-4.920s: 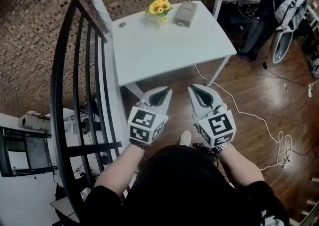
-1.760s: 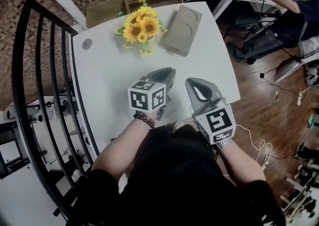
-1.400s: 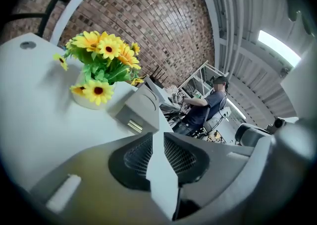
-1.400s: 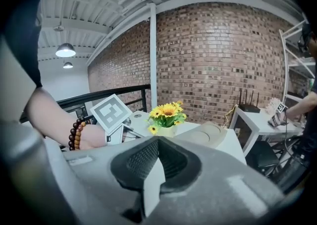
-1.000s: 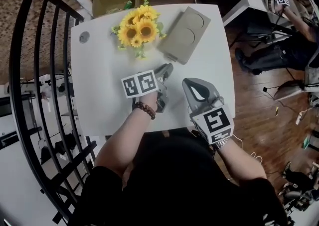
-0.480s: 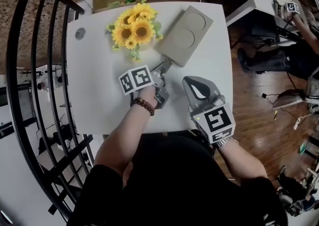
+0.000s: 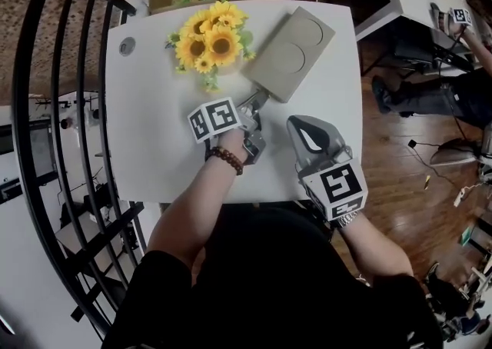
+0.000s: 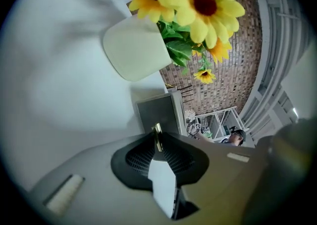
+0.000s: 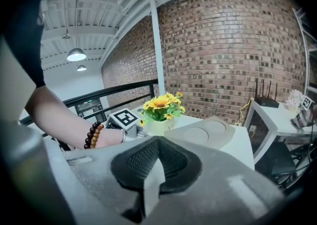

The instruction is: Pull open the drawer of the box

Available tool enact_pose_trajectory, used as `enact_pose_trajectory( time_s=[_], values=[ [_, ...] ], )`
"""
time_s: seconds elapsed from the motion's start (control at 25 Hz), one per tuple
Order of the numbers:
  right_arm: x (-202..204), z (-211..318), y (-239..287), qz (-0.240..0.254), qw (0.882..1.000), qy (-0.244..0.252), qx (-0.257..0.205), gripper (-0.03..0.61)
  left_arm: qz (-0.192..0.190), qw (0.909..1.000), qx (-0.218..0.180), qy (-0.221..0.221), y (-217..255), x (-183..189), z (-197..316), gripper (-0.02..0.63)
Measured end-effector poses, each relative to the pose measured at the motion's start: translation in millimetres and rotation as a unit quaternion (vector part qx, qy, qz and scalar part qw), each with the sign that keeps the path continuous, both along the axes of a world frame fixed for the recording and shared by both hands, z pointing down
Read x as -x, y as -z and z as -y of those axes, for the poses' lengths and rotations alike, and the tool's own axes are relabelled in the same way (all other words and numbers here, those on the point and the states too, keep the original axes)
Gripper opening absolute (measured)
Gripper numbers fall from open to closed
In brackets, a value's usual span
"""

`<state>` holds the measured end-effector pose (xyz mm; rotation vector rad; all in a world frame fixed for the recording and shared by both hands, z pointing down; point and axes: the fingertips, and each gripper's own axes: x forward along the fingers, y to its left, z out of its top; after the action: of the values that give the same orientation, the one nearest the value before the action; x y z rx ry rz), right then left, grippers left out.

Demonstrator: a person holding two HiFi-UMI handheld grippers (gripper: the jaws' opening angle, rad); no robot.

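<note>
The box (image 7: 288, 55) lay toward the far right corner of the table (image 7: 154, 124), its drawer apparently still shut. At its near end the left gripper (image 7: 256, 100) was closing its jaws on the small brass pull (image 8: 157, 137) — the grasping step. Next, by the look of it: a firm pinch, then a straight draw toward the near edge. The right gripper (image 7: 298, 123) hovered at that edge, jaws together and empty — free to steady the box.

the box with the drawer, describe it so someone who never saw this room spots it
Start at the white table. At its far side, just right of the sunflowers, lies a flat grey-beige box. Two circles on its lid and a small gold pull at its near end set it apart.
</note>
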<state>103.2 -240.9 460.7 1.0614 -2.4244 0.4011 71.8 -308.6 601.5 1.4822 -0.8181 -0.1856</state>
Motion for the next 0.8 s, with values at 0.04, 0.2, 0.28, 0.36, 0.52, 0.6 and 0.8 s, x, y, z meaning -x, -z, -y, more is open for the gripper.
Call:
enact_pose_trajectory(
  time_s=[0.04,0.2,0.28,0.36,0.52,0.6,0.8],
  values=[
    [-0.7,-0.1,-0.2,0.0,1.0,0.0,0.0,-0.008,0.0,1.0,0.0,0.001,0.5,-0.3,-0.4,0.064],
    [0.6,-0.9,0.0,0.0,1.0,0.005,-0.001,-0.009,0.003,1.0,0.002,0.003,1.6,0.9,-2.5,0.06],
    [3.4,-2.1,1.6,0.003,1.0,0.011,-0.003,-0.008,0.005,1.0,0.003,0.004,1.8,1.9,-4.9,0.058],
    [6.1,-3.5,2.9,0.006,1.0,0.017,-0.004,-0.009,0.007,1.0,0.005,0.005,1.7,3.3,-8.2,0.058],
    [11.8,-6.8,6.2,0.008,1.0,0.028,-0.007,-0.009,0.011,0.9998,0.008,0.01,1.5,9.5,-16.5,0.058],
    [14.0,-9.4,6.8,0.009,0.999,0.033,-0.007,-0.009,0.014,0.9998,0.01,0.013,1.8,12.8,-21.3,0.058],
    [21.2,-16.0,7.9,0.013,0.999,0.047,-0.008,-0.008,0.019,0.9996,0.014,0.018,1.3,20.4,-34.2,0.058]
  ],
)
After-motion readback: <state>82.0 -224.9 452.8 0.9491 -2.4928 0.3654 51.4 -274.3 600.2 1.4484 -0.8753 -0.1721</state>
